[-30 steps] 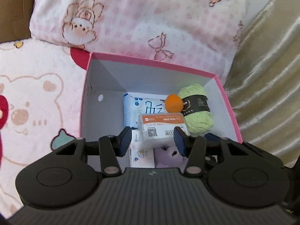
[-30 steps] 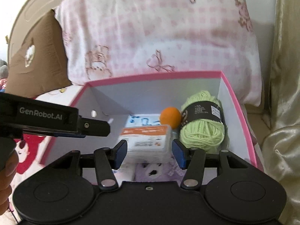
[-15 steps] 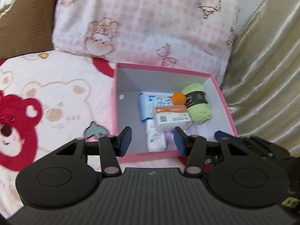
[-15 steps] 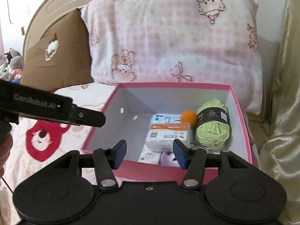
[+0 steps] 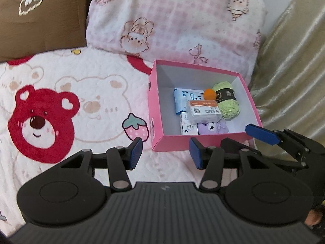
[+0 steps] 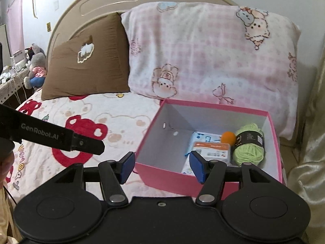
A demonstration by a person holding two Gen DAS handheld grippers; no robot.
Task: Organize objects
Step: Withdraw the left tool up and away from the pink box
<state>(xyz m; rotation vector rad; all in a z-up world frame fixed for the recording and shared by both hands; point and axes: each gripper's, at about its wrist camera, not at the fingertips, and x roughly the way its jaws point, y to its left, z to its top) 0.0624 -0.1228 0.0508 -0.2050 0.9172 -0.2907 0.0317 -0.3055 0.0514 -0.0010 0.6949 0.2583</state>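
Note:
A pink box [image 5: 156, 109] [image 6: 162, 172] lies on the bed below the pink pillow. Inside it are a green yarn skein [image 5: 227, 101] [image 6: 248, 148], an orange ball [image 5: 210, 94] [image 6: 228, 137], a clear case with an orange label [image 5: 203, 111] [image 6: 211, 151], blue-and-white tissue packs [image 5: 181, 99] and a purple plush [image 5: 212, 127]. My left gripper [image 5: 165, 152] hangs open over the blanket in front of the box, holding nothing. My right gripper [image 6: 161, 165] hovers before the box's near wall. Its jaws are opening with nothing between them.
The box rests on a bear-patterned blanket [image 5: 61, 111]. Behind it lie a pink checked pillow [image 6: 203, 61] and a brown pillow [image 6: 87, 67] against the headboard [image 6: 101, 4]. A gold curtain [image 5: 294, 71] hangs along the right. Plush toys [image 6: 35, 67] sit far left.
Both grippers have drawn back and up from inside the box, so it now looks smaller and farther away. The right jaws have widened. The box's contents stay put.

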